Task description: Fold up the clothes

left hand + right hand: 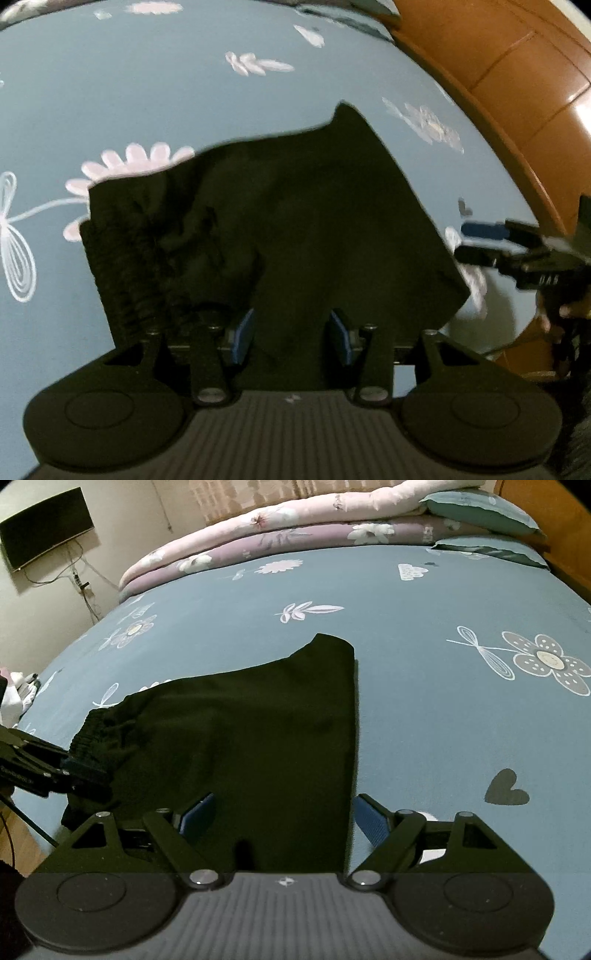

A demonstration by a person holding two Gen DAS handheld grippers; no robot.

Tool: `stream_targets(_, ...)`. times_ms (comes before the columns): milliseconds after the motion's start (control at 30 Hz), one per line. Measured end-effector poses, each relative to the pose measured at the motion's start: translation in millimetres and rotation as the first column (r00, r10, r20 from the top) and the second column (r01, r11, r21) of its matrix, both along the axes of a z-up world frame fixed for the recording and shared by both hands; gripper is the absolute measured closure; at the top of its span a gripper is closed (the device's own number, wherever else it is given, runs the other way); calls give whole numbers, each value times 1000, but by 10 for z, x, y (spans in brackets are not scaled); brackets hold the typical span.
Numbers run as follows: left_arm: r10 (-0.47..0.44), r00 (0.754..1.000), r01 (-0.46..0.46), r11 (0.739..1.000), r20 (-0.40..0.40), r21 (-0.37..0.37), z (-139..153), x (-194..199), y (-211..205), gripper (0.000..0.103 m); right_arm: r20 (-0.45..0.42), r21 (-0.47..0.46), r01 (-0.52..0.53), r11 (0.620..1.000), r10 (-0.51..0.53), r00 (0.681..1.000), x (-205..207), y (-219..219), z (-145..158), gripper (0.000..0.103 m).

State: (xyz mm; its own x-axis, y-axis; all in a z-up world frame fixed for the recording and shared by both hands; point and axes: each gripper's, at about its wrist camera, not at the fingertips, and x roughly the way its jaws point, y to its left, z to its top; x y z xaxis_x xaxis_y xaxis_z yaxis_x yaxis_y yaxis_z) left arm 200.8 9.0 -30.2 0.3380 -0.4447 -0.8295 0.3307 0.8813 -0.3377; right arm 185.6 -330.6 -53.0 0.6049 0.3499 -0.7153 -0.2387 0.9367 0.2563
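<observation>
Black garment [280, 229] lies flat on the blue floral bedsheet [184, 92] near the bed's front edge. Left wrist view: your left gripper [291, 334] is spread, fabric between its pads. Right wrist view: your right gripper [282, 818] is spread wide over the garment's right edge, gripping nothing.

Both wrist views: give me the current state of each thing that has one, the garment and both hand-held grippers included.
Black garment: lying on the bed, partly folded, elastic waistband bunched on the left.
Left hand-held gripper: open, fingers over the garment's near edge.
Right hand-held gripper: open, straddling the garment's right near edge.
Bedsheet: spread smooth.
Quilts: folded, stacked at the far end.
Wall screen: dark.
</observation>
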Motion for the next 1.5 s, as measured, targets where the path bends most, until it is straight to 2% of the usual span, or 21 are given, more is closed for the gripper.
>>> stream_targets(167,26,999,-25,1000,34,-13,167,-30,2,56,20,14,-13,1000,13,1000,69,-69,76,16)
stream_targets(333,72,996,-72,997,-50,12,-34,-51,61,56,25,44,-28,999,27,999,167,-75,124,16)
stream_targets(433,101,995,-100,994,18,-43,176,-81,237,53,28,36,-34,999,33,999,234,-26,157,16)
stream_targets(467,116,992,-113,992,46,-61,245,-91,313,50,31,36,-31,999,30,999,243,-3,170,16)
stream_targets(500,145,988,-140,987,59,-81,263,-85,430,42,33,38,-27,999,25,999,248,22,182,16)
stream_targets(567,198,977,-188,975,79,-121,285,-70,655,38,38,41,-18,999,17,999,259,72,208,16)
stream_targets(767,214,974,-226,947,-74,-228,-192,79,1027,38,27,28,35,999,-36,999,213,242,257,14)
stream_targets(967,206,953,-272,905,-223,-326,-662,231,1393,34,-17,16,127,992,-127,992,145,488,266,14)
stream_targets(1133,125,965,-216,878,-231,-427,-796,442,1381,31,-19,-11,175,985,-175,984,133,750,323,14)
stream_targets(1300,85,965,-204,838,-249,-507,-930,609,1400,30,-8,-34,191,981,-191,982,136,967,408,13)
stream_targets(1467,65,967,-191,824,-247,-533,-967,647,1369,31,2,-63,184,981,-185,983,144,1134,495,13)
stream_targets(1500,52,969,-177,830,-242,-529,-963,623,1350,31,5,-70,182,981,-182,983,147,1164,519,13)
